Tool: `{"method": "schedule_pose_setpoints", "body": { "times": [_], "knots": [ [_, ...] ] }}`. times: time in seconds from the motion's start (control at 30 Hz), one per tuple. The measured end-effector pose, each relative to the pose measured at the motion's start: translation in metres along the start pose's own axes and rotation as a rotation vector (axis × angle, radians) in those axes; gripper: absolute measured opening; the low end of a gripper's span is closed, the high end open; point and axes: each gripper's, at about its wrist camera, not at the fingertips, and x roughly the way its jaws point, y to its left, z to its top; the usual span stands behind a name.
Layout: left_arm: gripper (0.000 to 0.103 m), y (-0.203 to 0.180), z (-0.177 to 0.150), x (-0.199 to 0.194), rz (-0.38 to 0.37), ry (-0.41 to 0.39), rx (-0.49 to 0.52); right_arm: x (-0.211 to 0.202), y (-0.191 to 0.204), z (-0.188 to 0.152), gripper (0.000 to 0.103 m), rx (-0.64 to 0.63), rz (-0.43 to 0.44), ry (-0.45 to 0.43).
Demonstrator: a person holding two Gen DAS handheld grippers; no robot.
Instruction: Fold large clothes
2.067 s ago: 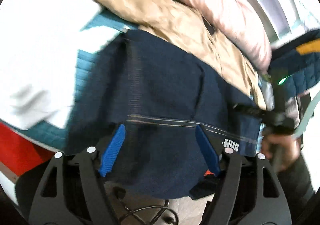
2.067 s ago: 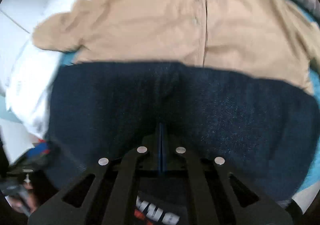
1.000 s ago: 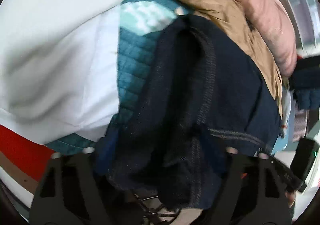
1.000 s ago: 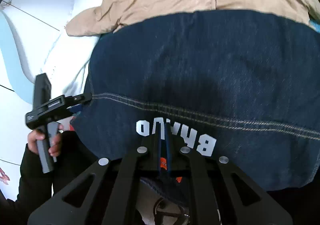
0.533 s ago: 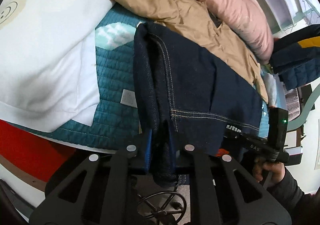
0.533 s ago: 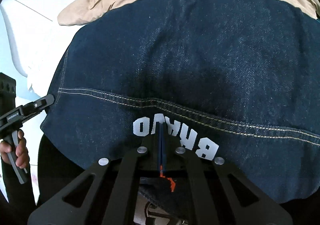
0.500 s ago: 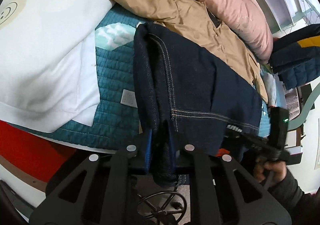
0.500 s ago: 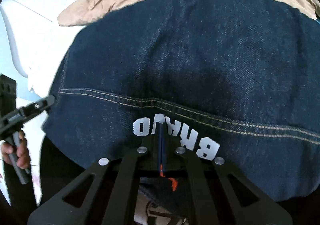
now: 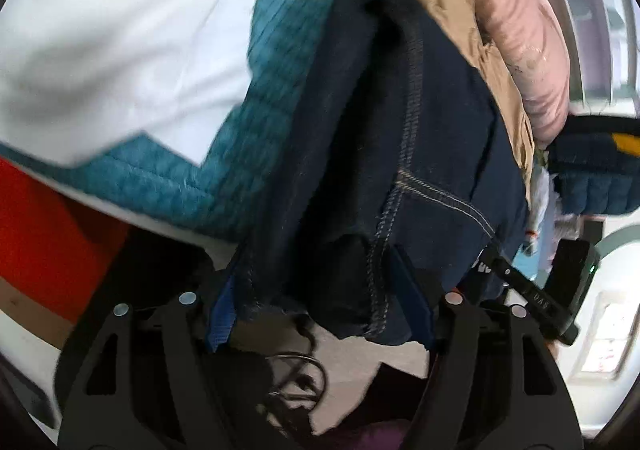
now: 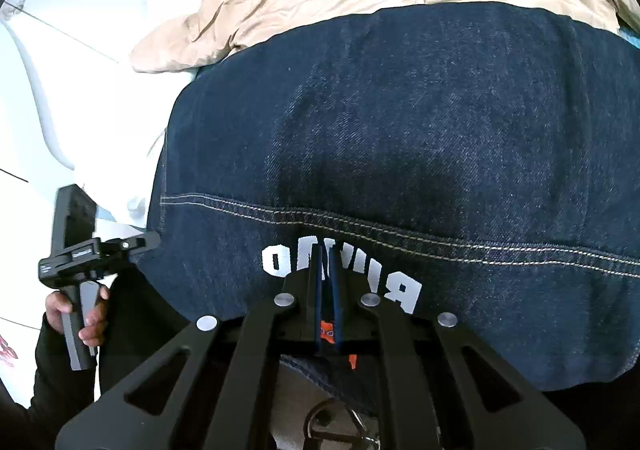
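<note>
While the left wrist view is blurred, the left gripper [image 9: 320, 302] shows its blue pads spread wide, its jaws having just been opening, with the bunched edge of the dark denim garment [image 9: 400, 137] hanging loose between them and neither pad clearly pressing on it. The denim runs from 6 o'clock up toward 12, with a teal quilt [image 9: 248, 153] and white bedding [image 9: 120, 29] at 9 to 10 o'clock, and a tan jacket [image 9: 440, 1] and a pink pillow [image 9: 512, 9] at 1 o'clock.

In the right wrist view, the right gripper [image 10: 326, 290] has its pads pressed nearly together, pinching the denim's near hem over white lettering [image 10: 344, 274]. The denim fills the centre; the tan jacket lies at 12 o'clock. At 8 o'clock a hand [image 10: 80, 314] grips the left gripper's handle.
</note>
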Motion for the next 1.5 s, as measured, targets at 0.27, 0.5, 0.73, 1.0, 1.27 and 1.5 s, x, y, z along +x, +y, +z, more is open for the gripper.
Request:
{"method": "schedule_pose_setpoints", "body": {
  "times": [0.27, 0.5, 0.73, 1.0, 1.27, 1.5],
  "knots": [
    [0.035, -0.008, -0.009, 0.002, -0.029, -0.008, 0.069, -0.014, -0.007, -0.015, 0.004, -0.012, -0.004, -0.028],
    [0.023, -0.014, -0.034, -0.027, -0.132, -0.135, 0.048, -0.018, 0.000, -0.037, 0.006, -0.012, -0.021, -0.028],
    [0.021, -0.046, -0.040, -0.055, -0.251, -0.183, 0.092, -0.027, 0.007, -0.040, 0.006, -0.016, -0.006, -0.072],
    [0.038, -0.009, -0.036, -0.020, -0.121, -0.206, -0.043, -0.019, 0.012, -0.040, 0.006, -0.030, -0.024, -0.060],
    [0.093, 0.002, -0.025, 0.006, 0.071, -0.213, -0.086, -0.019, 0.007, -0.039, 0.006, -0.014, -0.026, -0.058],
    [0.095, 0.029, -0.041, 0.025, 0.001, -0.222, -0.268, -0.023, 0.005, -0.034, 0.006, 0.000, -0.016, -0.066]
  ]
}}
